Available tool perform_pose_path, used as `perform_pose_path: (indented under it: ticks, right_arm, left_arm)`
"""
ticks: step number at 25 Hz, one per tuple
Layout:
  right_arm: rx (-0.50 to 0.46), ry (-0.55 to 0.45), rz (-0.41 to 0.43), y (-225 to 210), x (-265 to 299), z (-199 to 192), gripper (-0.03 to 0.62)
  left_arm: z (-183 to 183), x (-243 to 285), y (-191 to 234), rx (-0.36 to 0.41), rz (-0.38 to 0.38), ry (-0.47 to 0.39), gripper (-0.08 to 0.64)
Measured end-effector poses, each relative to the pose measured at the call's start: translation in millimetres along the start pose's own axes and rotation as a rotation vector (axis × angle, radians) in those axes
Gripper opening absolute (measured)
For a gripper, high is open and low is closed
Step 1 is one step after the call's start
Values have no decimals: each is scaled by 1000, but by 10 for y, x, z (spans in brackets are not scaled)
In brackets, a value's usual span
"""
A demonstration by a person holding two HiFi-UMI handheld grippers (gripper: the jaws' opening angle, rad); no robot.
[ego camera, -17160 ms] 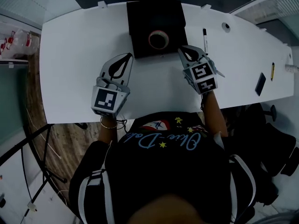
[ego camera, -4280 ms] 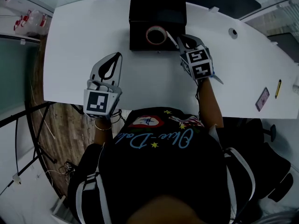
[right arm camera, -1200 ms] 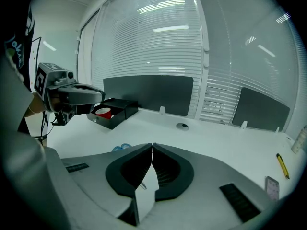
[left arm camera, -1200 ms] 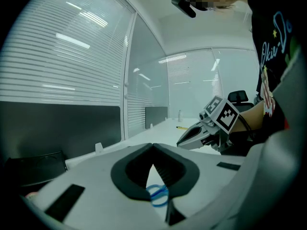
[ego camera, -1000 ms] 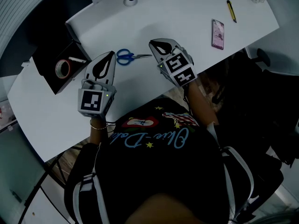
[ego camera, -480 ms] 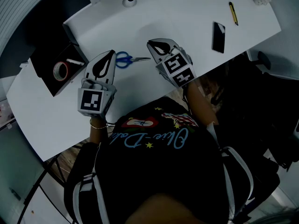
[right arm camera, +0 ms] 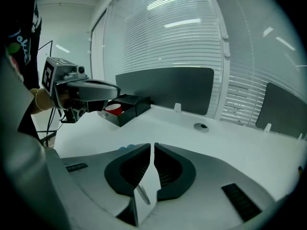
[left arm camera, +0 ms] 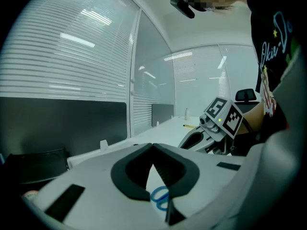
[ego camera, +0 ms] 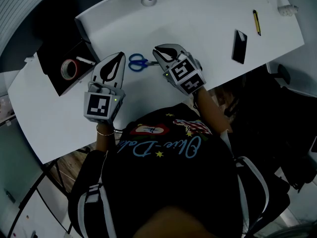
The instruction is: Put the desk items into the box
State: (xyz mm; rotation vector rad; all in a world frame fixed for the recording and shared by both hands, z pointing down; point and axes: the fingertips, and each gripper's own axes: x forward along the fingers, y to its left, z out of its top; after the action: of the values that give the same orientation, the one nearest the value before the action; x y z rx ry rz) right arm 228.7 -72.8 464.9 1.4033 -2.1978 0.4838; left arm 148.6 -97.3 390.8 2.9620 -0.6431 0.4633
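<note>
Blue-handled scissors lie on the white desk, and I see their handles between my two grippers. My right gripper hovers over the blades. Its jaws have just been opening and stand a narrow gap apart; in the right gripper view a blade lies on the desk below them, untouched. My left gripper is shut and empty just left of the handles. The black box at the desk's left end holds a red tape roll and a white marker.
A dark phone and a yellow pen lie at the right end of the desk. A cable grommet sits near the far edge. The desk's near edge runs just below both grippers.
My right gripper has moved left over the scissors' blades, and its jaws have parted slightly. The left gripper has hardly moved.
</note>
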Motion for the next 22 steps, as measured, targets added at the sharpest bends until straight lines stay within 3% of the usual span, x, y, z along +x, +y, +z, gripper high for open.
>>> perform_pose_path:
  ticks: [14,22]
  right_arm:
    - [-99,103,180,498,360,-134,83]
    - [-155,166,230,688,603,-179,104]
  left_arm:
    - [-149,-135,144,-38,45,-5,0]
    - [-296,-286,373,-68,71,1,0]
